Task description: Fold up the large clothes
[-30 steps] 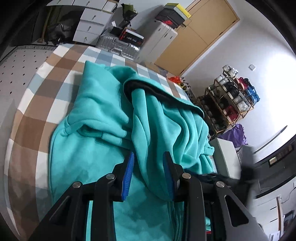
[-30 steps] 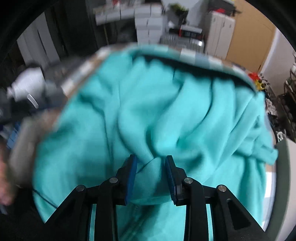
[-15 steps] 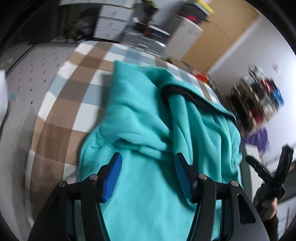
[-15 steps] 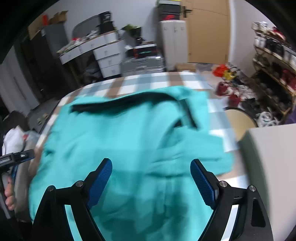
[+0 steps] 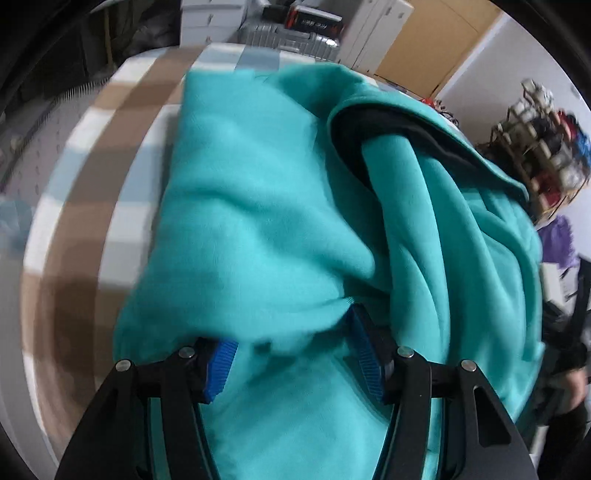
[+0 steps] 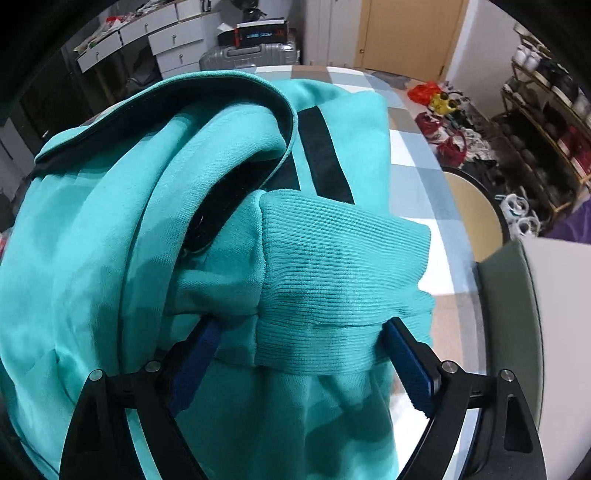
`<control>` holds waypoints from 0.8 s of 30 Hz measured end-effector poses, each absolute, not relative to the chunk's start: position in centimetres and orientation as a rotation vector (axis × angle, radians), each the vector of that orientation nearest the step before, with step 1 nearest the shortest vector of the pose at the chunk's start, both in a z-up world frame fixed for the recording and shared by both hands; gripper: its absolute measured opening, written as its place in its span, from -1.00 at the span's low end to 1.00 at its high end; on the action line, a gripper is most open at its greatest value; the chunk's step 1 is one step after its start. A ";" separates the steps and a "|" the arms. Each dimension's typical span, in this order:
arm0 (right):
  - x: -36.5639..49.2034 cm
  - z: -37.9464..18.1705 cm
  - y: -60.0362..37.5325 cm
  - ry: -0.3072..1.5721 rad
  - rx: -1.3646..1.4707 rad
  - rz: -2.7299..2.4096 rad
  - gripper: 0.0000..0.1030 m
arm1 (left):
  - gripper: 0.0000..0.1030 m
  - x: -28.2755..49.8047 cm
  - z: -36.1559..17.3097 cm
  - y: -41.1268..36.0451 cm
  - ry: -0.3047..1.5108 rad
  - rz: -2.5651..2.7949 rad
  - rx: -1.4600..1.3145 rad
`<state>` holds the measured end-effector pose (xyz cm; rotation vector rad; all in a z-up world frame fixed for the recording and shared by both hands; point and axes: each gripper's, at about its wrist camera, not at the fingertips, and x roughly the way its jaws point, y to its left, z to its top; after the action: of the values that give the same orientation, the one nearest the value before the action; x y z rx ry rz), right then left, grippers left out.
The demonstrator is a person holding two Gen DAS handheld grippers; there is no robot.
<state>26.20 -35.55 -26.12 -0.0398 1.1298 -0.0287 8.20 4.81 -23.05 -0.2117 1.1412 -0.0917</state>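
Teal hoodie [image 6: 110,240] bunched between and beyond both parted tongs

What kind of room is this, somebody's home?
Likely a lived-in home room, perhaps a bedroom: a shoe rack along the wall, white drawers beside a suitcase, and a teal hoodie on a checked cloth.

Soft matt fleece hoodie [image 6: 110,240], ribbed knit cuff [image 6: 332,266].
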 end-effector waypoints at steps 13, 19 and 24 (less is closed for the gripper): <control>30.2 -25.2 -35.9 1.085 -0.018 -0.007 0.73 | 0.04 16.3 -22.8 3.7 1.260 -0.105 -0.089; 32.8 -24.4 -36.6 1.014 -0.037 -0.007 0.65 | 0.09 17.7 -22.6 2.9 1.236 -0.066 -0.034; 29.0 -20.2 -37.2 0.916 0.133 0.062 0.32 | 0.01 11.5 -18.9 3.4 1.181 -0.215 -0.177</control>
<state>29.01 -37.24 -20.20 0.1330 0.9160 0.0624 11.55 3.38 -18.94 -0.1770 1.1807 -0.2147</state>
